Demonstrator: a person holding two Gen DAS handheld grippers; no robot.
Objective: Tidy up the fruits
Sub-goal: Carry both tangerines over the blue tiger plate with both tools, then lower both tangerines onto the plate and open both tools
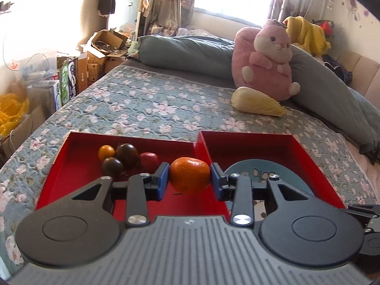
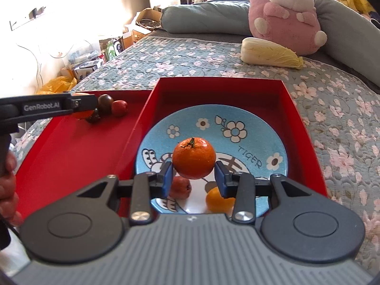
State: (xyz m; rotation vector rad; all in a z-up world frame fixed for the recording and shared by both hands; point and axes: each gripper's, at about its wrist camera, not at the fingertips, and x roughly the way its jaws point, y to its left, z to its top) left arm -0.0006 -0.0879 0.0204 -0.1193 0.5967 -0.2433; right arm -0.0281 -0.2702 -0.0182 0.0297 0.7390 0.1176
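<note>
My left gripper [image 1: 190,178] is shut on an orange mandarin [image 1: 190,175] and holds it above the left red tray [image 1: 71,180], near the wall shared with the right tray. Behind it lie a yellow tomato [image 1: 106,152], two dark tomatoes [image 1: 127,154] and a red fruit [image 1: 148,161]. My right gripper [image 2: 193,177] is shut on another mandarin [image 2: 194,158] above the blue flowered plate [image 2: 249,142] in the right red tray [image 2: 306,128]. On the plate below lie a reddish fruit [image 2: 181,187] and an orange fruit [image 2: 217,199]. The left gripper [image 2: 78,105] shows side-on over the left tray.
Both trays sit on a flowered bedspread [image 1: 142,99]. A napa cabbage [image 1: 257,102] and a pink plush rabbit [image 1: 266,59] lie behind the trays, with grey bolsters [image 1: 190,49] beyond. Cardboard boxes [image 1: 99,57] and a yellow bag [image 1: 11,111] stand left of the bed.
</note>
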